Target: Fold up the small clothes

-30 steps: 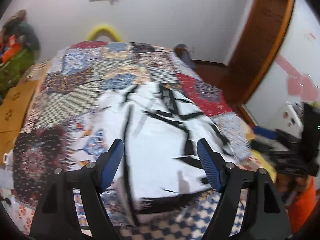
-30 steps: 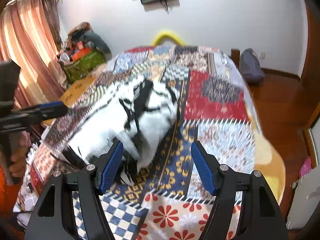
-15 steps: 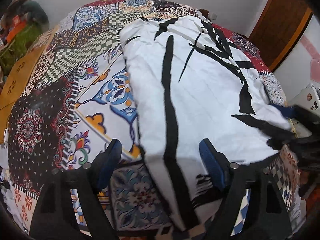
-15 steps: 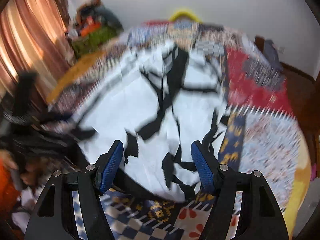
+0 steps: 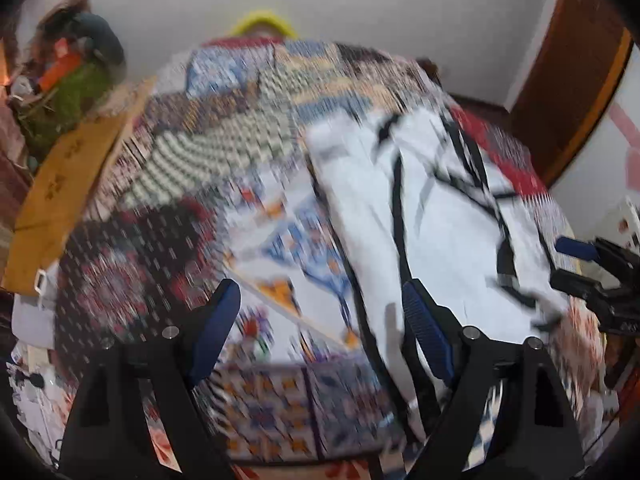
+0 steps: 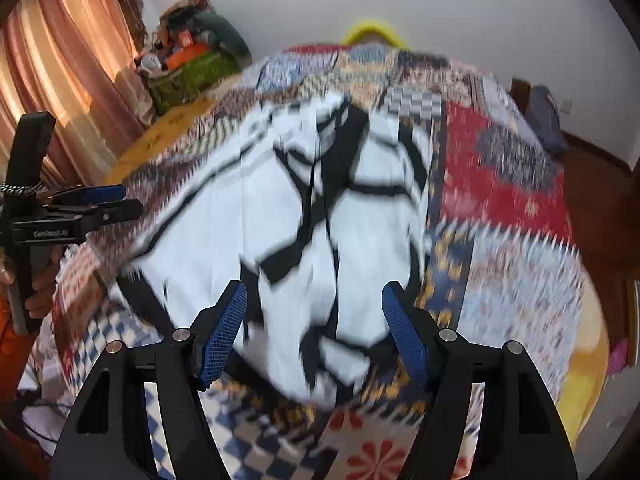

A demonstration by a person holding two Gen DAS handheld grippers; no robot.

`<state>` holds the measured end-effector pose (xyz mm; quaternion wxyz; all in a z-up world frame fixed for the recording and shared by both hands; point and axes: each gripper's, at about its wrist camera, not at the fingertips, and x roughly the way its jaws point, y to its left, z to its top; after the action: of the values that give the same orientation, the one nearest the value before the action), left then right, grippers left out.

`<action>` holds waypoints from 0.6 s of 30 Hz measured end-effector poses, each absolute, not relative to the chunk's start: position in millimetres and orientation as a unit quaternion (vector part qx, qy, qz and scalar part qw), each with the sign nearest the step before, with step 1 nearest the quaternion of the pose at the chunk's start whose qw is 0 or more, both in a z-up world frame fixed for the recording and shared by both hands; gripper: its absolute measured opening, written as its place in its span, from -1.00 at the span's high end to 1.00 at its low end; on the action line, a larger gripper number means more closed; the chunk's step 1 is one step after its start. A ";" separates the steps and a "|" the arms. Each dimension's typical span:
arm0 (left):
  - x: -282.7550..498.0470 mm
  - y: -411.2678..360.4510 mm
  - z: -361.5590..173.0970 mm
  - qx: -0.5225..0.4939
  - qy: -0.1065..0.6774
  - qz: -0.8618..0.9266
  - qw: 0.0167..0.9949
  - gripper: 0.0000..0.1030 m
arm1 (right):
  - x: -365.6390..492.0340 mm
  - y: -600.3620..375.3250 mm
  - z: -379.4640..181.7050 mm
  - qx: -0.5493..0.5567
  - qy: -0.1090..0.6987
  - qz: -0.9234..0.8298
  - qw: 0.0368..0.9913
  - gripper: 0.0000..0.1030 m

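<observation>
A white garment with black stripes (image 5: 440, 220) (image 6: 288, 208) lies spread on the patchwork bedspread (image 5: 224, 148) (image 6: 500, 184). My left gripper (image 5: 318, 300) stands open over the bedspread at the garment's left edge, with nothing pinched between its blue pads. The garment's near hem shows between the fingers of my open right gripper (image 6: 314, 296), and the pads do not press on it. Each gripper also shows in the other's view: the right gripper (image 5: 558, 260) at the garment's right side, the left gripper (image 6: 128, 200) at its left side. Both views are motion-blurred.
A yellow arch (image 5: 264, 22) stands at the bed's far end. A pile of bags and clothes (image 6: 192, 56) sits by the curtain (image 6: 60, 60). An orange-brown mat (image 5: 68, 176) runs along the bed's left side. A dark bag (image 6: 544, 120) lies on the floor at right, and the person's hand (image 6: 40, 292) is low left.
The garment went from bunched and blurred to spread flat on the bed. The left view has swung left, so the garment now sits to its right. Both grippers stay open.
</observation>
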<state>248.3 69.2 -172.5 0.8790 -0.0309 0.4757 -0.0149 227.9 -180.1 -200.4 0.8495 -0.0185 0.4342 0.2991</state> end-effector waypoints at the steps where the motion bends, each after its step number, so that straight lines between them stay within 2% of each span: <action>1: 254.5 71.7 -169.1 -0.033 0.473 -0.011 0.880 -0.61 | 235.2 -178.1 -196.8 -0.016 0.427 0.300 0.853 -0.29; 7: 311.4 85.6 -164.0 -0.039 0.465 0.001 0.885 -0.61 | 281.7 -160.4 -184.5 -0.013 0.404 0.302 0.863 -0.29; 13: 362.1 85.7 -196.5 -0.041 0.493 -0.011 0.869 -0.61 | 333.8 -137.5 -203.7 -0.007 0.430 0.302 0.851 -0.28; 14: 367.7 85.1 -205.0 -0.043 0.502 -0.013 0.864 -0.61 | 341.2 -134.6 -208.8 -0.004 0.437 0.303 0.847 -0.16; 15: 373.3 85.1 -213.8 -0.045 0.510 -0.014 0.859 -0.61 | 347.3 -132.6 -215.2 -0.001 0.446 0.304 0.842 0.05; 17: 381.4 84.1 -230.7 -0.041 0.521 -0.015 0.852 -0.61 | 358.2 -128.4 -227.2 0.007 0.464 0.304 0.832 0.33; 18: 384.2 84.6 -240.0 -0.039 0.525 -0.008 0.850 -0.61 | 360.3 -126.9 -232.0 0.010 0.467 0.308 0.829 0.40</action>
<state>384.2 84.6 -240.0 0.8500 -0.0393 0.5253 -0.0083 360.3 -126.9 -232.0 0.8290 0.0099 0.4669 0.3076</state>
